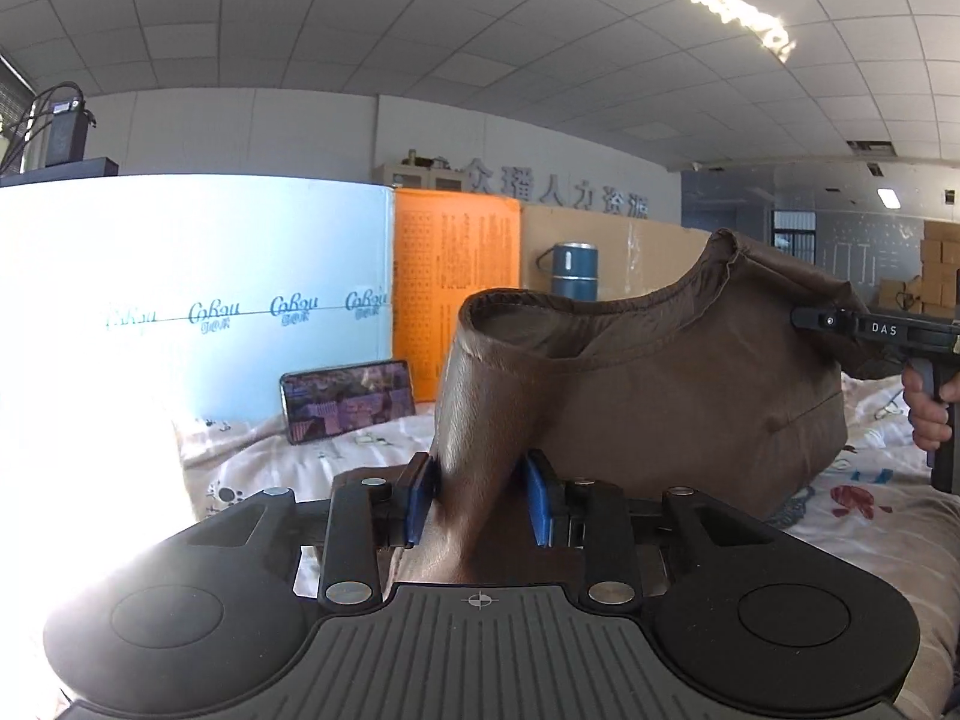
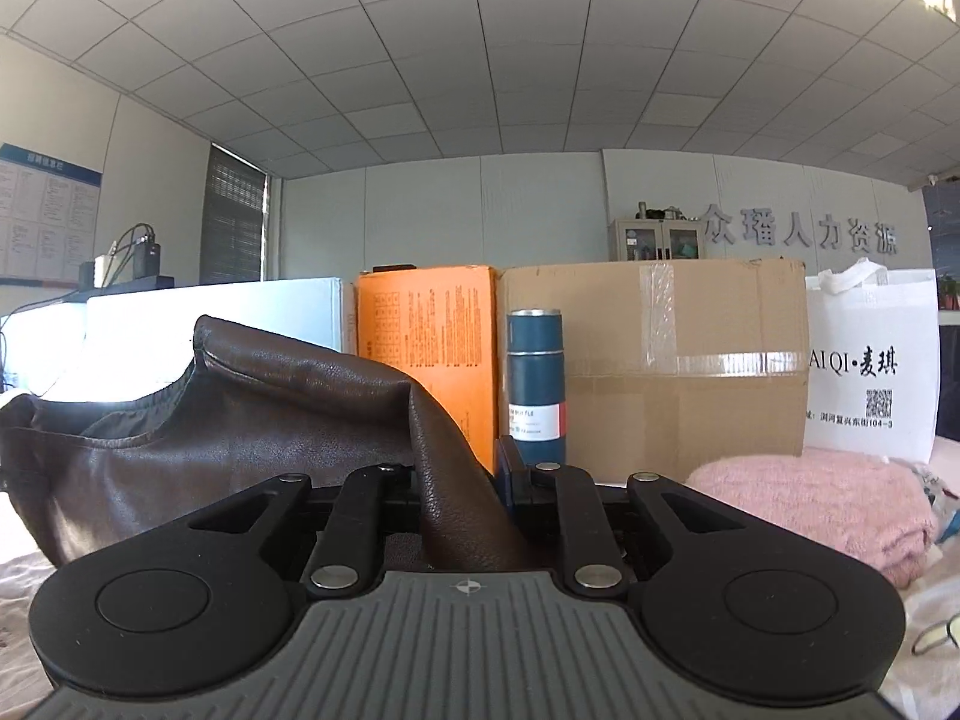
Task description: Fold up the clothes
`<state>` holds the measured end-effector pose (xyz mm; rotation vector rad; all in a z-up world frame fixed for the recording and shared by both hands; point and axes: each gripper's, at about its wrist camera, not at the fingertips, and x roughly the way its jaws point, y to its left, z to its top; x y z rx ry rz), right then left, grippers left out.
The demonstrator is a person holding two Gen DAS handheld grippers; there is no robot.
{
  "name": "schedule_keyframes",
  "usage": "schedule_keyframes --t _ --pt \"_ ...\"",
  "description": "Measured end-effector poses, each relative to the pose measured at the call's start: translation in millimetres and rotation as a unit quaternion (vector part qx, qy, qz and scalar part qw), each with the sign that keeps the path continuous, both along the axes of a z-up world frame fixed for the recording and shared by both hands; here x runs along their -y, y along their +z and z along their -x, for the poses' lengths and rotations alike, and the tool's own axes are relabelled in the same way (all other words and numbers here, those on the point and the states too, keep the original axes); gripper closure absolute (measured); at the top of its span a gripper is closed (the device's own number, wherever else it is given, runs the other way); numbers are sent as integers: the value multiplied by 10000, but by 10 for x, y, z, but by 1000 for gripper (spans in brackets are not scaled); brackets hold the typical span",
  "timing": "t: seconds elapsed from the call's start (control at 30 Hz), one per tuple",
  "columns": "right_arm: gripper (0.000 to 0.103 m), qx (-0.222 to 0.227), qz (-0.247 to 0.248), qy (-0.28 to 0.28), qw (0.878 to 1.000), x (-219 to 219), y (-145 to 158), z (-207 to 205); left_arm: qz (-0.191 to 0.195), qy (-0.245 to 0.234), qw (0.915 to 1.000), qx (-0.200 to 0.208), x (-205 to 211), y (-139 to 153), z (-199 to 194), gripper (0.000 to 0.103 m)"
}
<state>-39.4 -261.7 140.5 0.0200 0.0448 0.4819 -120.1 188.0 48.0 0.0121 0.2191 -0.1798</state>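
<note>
Garment [image 1: 648,396] is what both my tools have hold of: a brown, leather-like piece strung in the air between them above the patterned bed [image 1: 840,516], its long axis running from my left gripper [image 1: 480,495] across to my right gripper [image 2: 474,480]. From the left fingers the cloth rises and sweeps off to the right, where the other tool clamps its far top corner, with my hand [image 1: 927,414] on that tool's grip below; from the right fingers it spreads away to the left and sags in the middle, an open hemmed edge gaping upward. Neither hand is nearer the cloth, since each has an end, so I judge the coming fold turns on how the two ends travel relative to each other and to the bed beneath. My left fingers [image 1: 420,498], blue-padded, stand partly closed and pinch a thick bunched fold. My right fingers are nearly pressed together, gripping a thinner ridge of the same material. A phone [image 1: 348,399] leans ahead of the left fingers, a blue flask [image 2: 534,387] and cardboard box [image 2: 660,360] stand beyond the right ones, and a pink knit [image 2: 822,510] lies just to their right.
</note>
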Motion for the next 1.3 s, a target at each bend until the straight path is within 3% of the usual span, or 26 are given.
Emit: schedule_keyframes --t 0.2,0.4,0.47,0.5,0.53,0.6,0.63,0.67,0.7,0.73,0.77,0.93,1.03,1.1,1.2,1.3 --pt "87 -585 183 -331 9976 -390 109 -877 -4 302 9978 -584 -116 -20 -741 72" --pt "87 -1771 70 -684 9818 -585 -245 -1623 367 324 9913 -1224 -243 -183 -1260 69" --pt "87 -2054 3 -746 9758 -569 -420 -1743 503 319 9887 -1373 -279 -234 -1375 51" --pt "87 -2172 -27 -741 9733 -548 -486 -1779 564 253 9886 -1371 -302 -259 -1331 31" --pt "86 -2272 -54 -709 9713 -517 -536 -1795 630 207 9885 -1357 -327 -281 -1292 20" --pt "81 -2376 -173 -691 9687 -471 -571 -1804 801 311 9882 -1268 -410 -282 -1244 17" --pt "72 -2371 -219 -712 9686 -454 -569 -1794 861 323 9873 -1292 -437 -284 -1247 15" --pt "54 -2331 -246 -753 9692 -440 -558 -1776 922 334 9864 -1317 -464 -287 -1251 15" --pt "42 -2259 -274 -829 9702 -424 -541 -1747 963 348 9856 -1347 -485 -290 -1257 15" --pt "21 -2161 -303 -932 9714 -407 -519 -1710 914 371 9852 -1404 -484 -297 -1274 15" --pt "15 -2061 -334 -1015 9727 -389 -491 -1682 864 399 9848 -1453 -482 -305 -1290 15" --pt "9 -1781 -321 -1281 9751 -355 -408 -1571 764 640 9843 -1454 -504 -322 -1290 13" --pt "6 -1799 130 -1509 9720 -455 -464 -1597 395 1238 9797 -1525 -473 -382 -1337 8" --pt "6 -1923 592 -1679 9650 -556 -556 -1645 198 1494 9708 -1866 -456 -458 -1433 8" --pt "6 -2167 1060 -1767 9543 -656 -669 -1718 252 1557 9678 -1964 -485 -488 -1447 5" --pt "4 -2268 844 -1694 9554 -576 -686 -1727 511 1719 9692 -1687 -526 -410 -1351 6"
